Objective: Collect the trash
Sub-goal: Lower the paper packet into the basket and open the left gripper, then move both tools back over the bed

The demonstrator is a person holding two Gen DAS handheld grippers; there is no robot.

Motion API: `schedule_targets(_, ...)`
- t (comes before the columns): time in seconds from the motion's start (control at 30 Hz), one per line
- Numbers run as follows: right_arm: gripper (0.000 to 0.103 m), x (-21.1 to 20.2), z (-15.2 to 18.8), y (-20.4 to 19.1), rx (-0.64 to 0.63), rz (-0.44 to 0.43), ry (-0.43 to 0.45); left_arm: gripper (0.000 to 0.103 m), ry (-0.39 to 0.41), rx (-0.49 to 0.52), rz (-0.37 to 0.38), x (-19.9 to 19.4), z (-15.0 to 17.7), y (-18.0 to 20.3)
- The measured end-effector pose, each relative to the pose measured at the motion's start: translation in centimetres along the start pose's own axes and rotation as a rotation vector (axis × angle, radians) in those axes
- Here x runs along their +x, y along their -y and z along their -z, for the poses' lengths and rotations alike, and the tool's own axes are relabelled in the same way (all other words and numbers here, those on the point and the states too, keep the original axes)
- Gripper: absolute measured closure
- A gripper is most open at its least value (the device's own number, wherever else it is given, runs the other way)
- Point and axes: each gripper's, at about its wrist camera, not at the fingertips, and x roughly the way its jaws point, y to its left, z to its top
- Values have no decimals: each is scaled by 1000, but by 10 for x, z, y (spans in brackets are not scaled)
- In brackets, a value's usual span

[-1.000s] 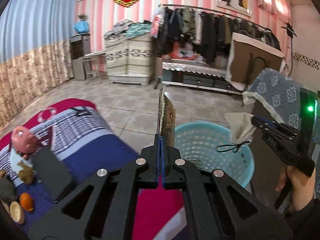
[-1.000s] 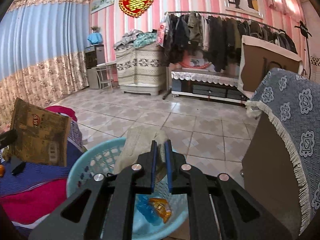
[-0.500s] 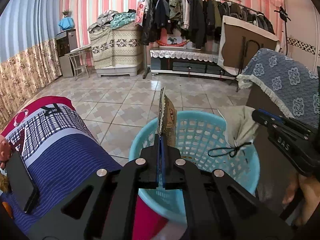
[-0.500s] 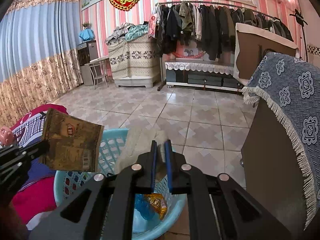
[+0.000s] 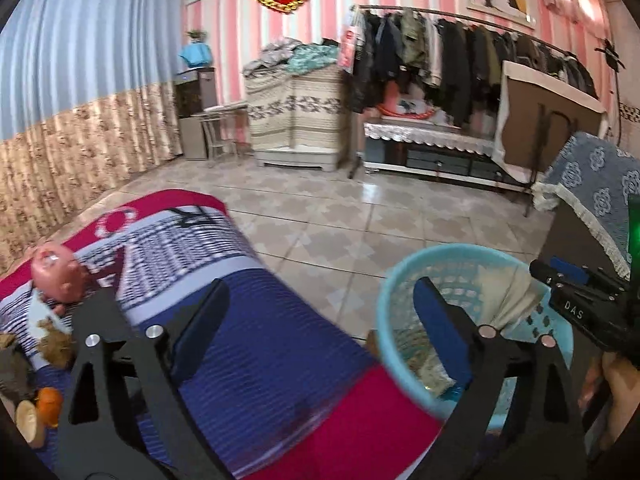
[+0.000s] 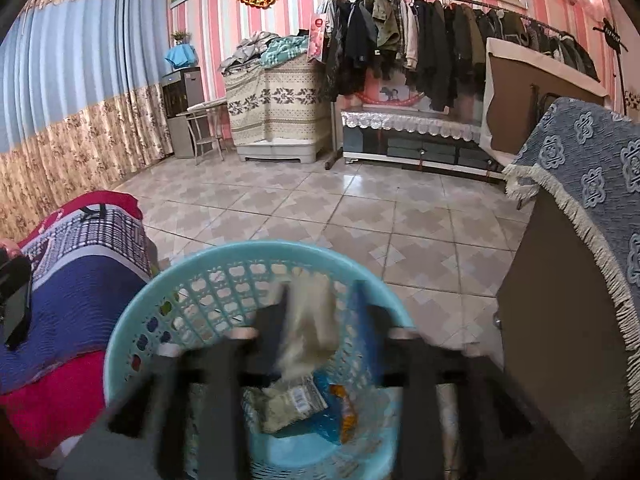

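Left wrist view: our left gripper [image 5: 320, 320] has just been opening and its jaws stand spread wide, nothing between them, above a striped blanket [image 5: 256, 344] and the rim of a blue basket [image 5: 386, 300]. Our right gripper [image 5: 538, 270] reaches over the basket, a beige cloth [image 5: 514, 300] hanging at its tip.

Right wrist view: our right gripper (blurred) has just been opening; the cloth sits loose between its parted jaws, over the basket, which holds wrappers [image 6: 296, 404].

The round turquoise plastic lattice basket [image 6: 160, 308] looks smooth (faintly glossy). The pale square floor tiles [image 6: 352, 204] shine. The striped blue-and-red woven bedcover [image 5: 256, 344] is matt.
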Motion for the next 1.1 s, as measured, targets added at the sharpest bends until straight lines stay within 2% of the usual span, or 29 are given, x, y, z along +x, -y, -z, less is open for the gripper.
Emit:
schedule_targets(0.07,38,-1,-1,-4,-6,1,6,9,8,-17,-19,-9,1,-12)
schedule_targets(0.13,22,-3,-2,-10,-16,8,11,8,15,-33,-37,-18,1,-24)
schedule_targets(0.33,9,-17,-5,-24,-29,-1,43,6,30,-107,-73,-45,4,-59)
schedule_targets(0.63,7,-49,-3,-78,-114,-95,94,6,58,-176,-166,-87,11,-108)
schedule_targets(0.93,7,-96,4,-132,-185,-247,147,6,67,-220,-291,-133,36,-167)
schedule_targets(1.1,6,-108,9,-160,-196,-322,154,6,61,-232,-358,-153,50,-190)
